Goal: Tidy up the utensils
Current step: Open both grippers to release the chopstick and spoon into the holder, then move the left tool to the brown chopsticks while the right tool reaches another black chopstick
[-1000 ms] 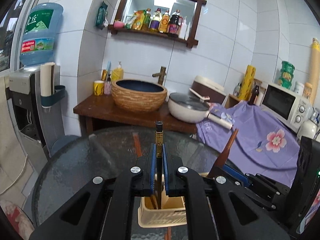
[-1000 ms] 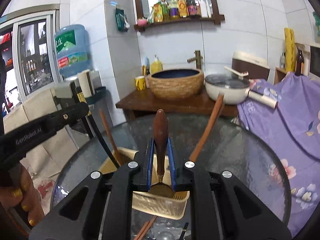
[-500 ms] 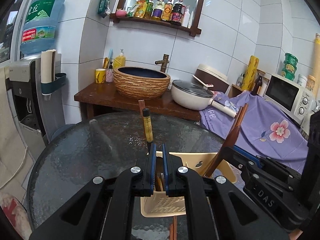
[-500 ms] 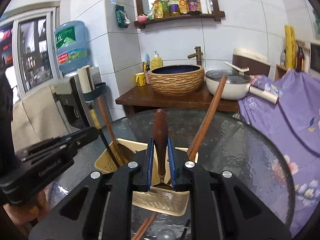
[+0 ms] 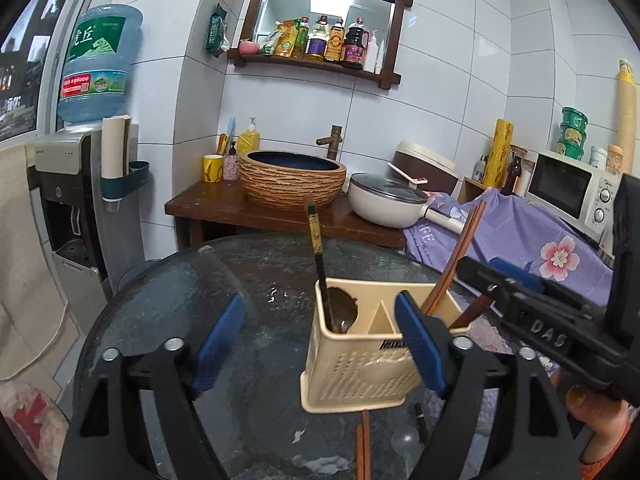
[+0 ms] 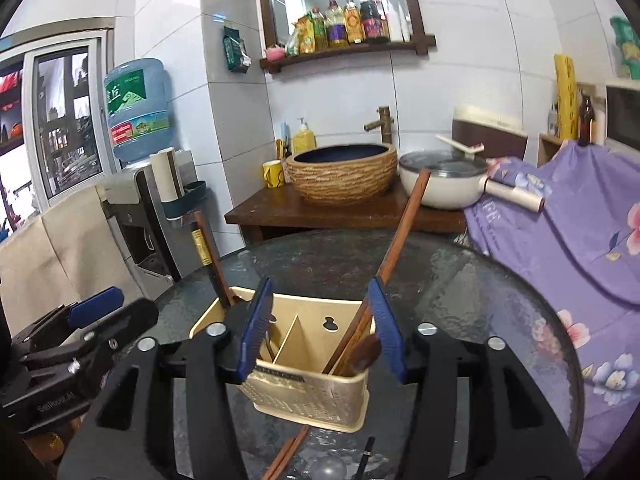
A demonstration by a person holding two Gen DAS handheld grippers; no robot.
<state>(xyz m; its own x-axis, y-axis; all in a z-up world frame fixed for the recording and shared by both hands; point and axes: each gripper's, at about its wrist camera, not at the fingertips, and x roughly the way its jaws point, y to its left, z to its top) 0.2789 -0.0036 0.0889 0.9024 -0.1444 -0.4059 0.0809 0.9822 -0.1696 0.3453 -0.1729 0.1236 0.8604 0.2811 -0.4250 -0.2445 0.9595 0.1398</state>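
Note:
A cream plastic utensil basket [image 5: 352,364] with two compartments stands on the round glass table [image 5: 160,304]; it also shows in the right wrist view [image 6: 320,392]. A black utensil with a gold band [image 5: 316,240] stands in its left compartment. Brown wooden chopsticks [image 6: 396,244] and a wooden-handled spoon [image 6: 362,354] lean in its right compartment. My left gripper [image 5: 320,340] is open and empty, its right pad in front of the basket. My right gripper [image 6: 322,324] is open and empty, just above the basket.
Loose brown chopsticks [image 5: 363,448] and a black utensil [image 5: 419,414] lie on the glass in front of the basket. Behind the table are a wooden counter with a woven basin [image 5: 292,178], a white pan [image 5: 386,204], purple cloth [image 5: 520,240] and a water dispenser [image 5: 76,208].
Both grippers opened. The left one let go of the black utensil and the right one let go of the wooden-handled spoon; both now stand in the basket.

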